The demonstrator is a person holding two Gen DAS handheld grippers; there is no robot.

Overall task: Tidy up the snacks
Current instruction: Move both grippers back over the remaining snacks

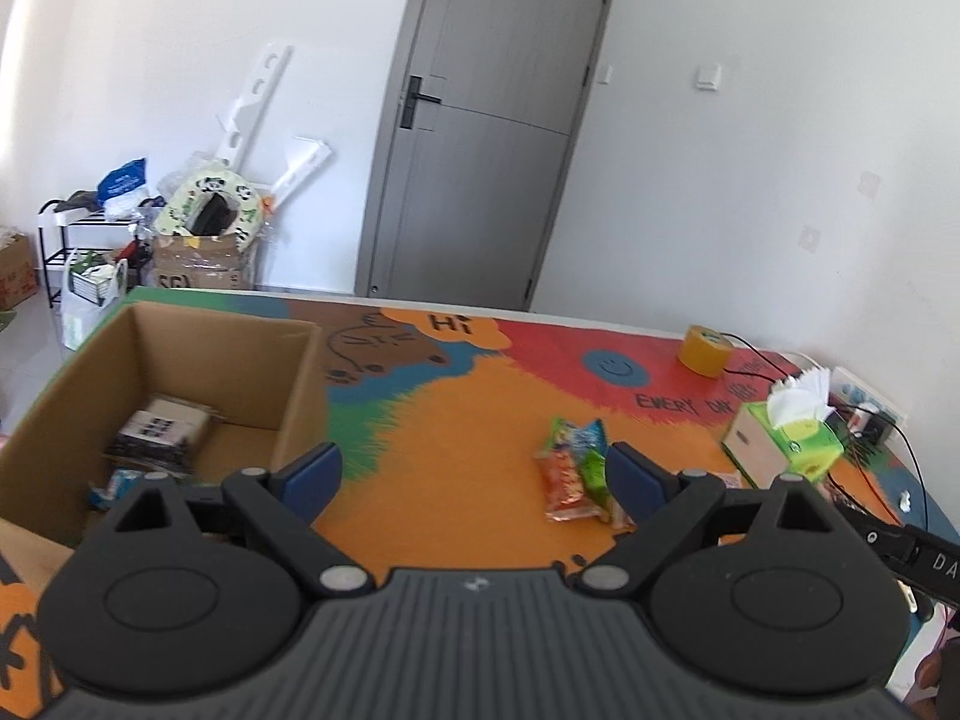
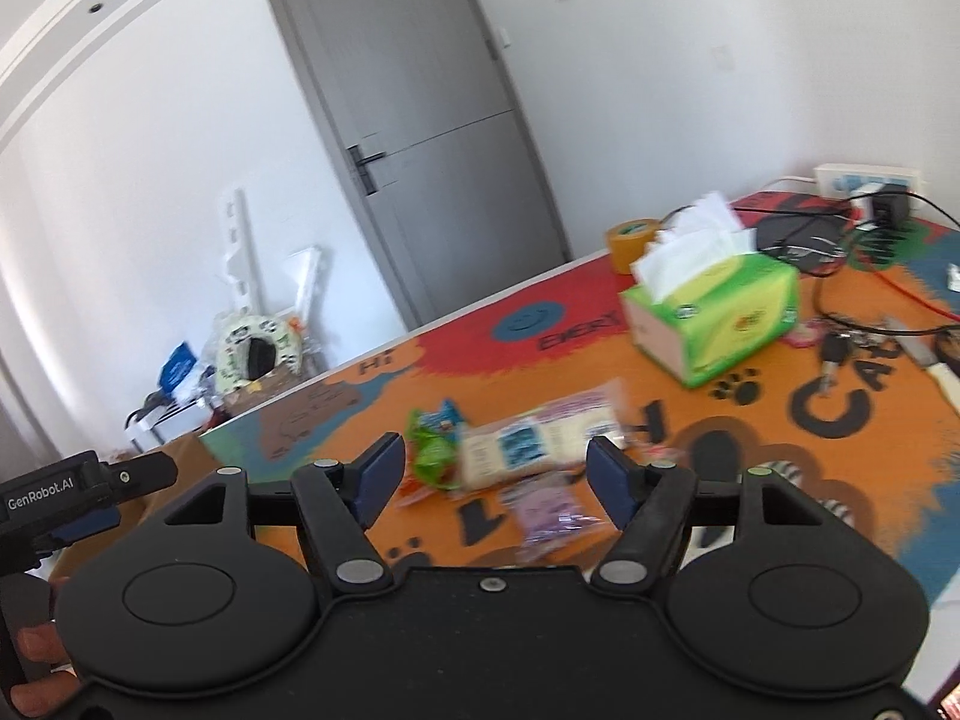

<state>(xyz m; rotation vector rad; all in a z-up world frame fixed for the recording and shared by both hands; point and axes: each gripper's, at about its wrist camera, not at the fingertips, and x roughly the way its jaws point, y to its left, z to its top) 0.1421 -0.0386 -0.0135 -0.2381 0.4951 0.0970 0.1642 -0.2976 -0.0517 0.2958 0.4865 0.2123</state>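
Several snack packets lie on the colourful table mat. In the left wrist view an orange and green bunch of packets (image 1: pixel 573 471) lies just left of my right-hand finger. My left gripper (image 1: pixel 474 474) is open and holds nothing, hovering between the cardboard box (image 1: pixel 294 396) and those packets. The box has several packets (image 1: pixel 159 435) in it. In the right wrist view my right gripper (image 2: pixel 495 477) is open above a cream packet (image 2: pixel 540 438), with a green packet (image 2: pixel 435 447) to its left and a purple packet (image 2: pixel 549 510) nearer me. Its pads touch none of them.
A green tissue box (image 2: pixel 720 312) and a yellow tape roll (image 2: pixel 630 240) stand further back on the table (image 2: pixel 750 450). Keys (image 2: pixel 834 354), cables and a power strip (image 2: pixel 870 177) crowd the right end. Beyond the table are a grey door and floor clutter.
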